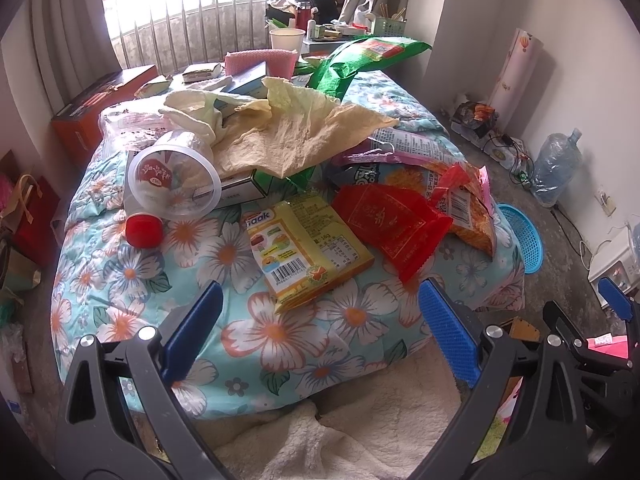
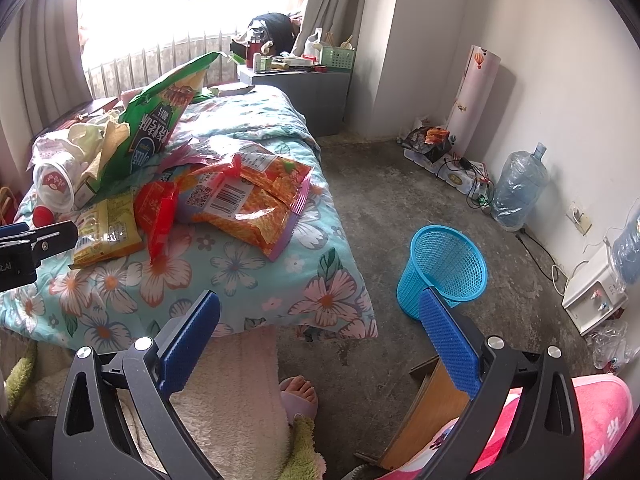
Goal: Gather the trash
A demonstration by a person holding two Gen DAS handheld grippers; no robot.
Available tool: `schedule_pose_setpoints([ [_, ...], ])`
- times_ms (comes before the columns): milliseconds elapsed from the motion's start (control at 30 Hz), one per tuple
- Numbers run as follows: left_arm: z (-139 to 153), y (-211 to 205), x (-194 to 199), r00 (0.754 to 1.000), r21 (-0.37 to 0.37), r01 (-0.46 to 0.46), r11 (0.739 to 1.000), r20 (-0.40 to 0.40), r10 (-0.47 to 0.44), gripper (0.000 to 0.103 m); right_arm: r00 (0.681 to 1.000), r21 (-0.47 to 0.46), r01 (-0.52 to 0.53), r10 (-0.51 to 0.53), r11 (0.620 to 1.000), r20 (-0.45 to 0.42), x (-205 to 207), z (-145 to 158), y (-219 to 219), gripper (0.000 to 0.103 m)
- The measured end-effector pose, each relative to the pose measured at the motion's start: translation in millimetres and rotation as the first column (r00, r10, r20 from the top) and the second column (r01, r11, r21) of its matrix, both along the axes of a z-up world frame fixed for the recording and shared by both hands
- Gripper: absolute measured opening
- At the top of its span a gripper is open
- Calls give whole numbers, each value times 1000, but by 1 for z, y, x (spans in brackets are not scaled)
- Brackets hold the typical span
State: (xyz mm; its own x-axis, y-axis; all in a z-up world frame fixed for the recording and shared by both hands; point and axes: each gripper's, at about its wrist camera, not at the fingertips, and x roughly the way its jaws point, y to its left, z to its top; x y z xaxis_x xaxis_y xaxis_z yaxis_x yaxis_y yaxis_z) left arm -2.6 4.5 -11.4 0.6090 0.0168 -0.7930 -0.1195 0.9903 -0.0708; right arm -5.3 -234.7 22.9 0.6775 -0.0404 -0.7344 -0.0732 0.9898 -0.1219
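Trash lies on a floral quilt [image 1: 132,272]: a yellow snack packet [image 1: 308,248], a red wrapper [image 1: 392,220], an orange chip bag [image 1: 468,200], a clear plastic cup [image 1: 172,180], a red cap [image 1: 144,232], crumpled yellow paper [image 1: 288,132] and a green bag [image 1: 360,56]. My left gripper [image 1: 320,320] is open and empty, just short of the yellow packet. My right gripper [image 2: 320,328] is open and empty at the bed's near right corner. The blue mesh trash basket [image 2: 444,268] stands on the floor, right of the bed. The orange bag [image 2: 248,200] and green bag [image 2: 160,124] also show in the right wrist view.
A water jug [image 2: 516,188], cables and a power strip [image 2: 464,172] lie along the right wall. A grey nightstand [image 2: 304,96] with clutter stands by the window. An orange box [image 1: 92,116] sits at the bed's left. A person's foot [image 2: 300,396] is on the floor.
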Motion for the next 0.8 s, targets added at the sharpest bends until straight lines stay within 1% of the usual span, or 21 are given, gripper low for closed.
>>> schedule_pose_setpoints([
  [800, -2, 3, 0, 1000, 6, -7, 1000, -14, 8, 94, 1000, 0, 1, -1, 1000, 1, -1, 2, 1, 97],
])
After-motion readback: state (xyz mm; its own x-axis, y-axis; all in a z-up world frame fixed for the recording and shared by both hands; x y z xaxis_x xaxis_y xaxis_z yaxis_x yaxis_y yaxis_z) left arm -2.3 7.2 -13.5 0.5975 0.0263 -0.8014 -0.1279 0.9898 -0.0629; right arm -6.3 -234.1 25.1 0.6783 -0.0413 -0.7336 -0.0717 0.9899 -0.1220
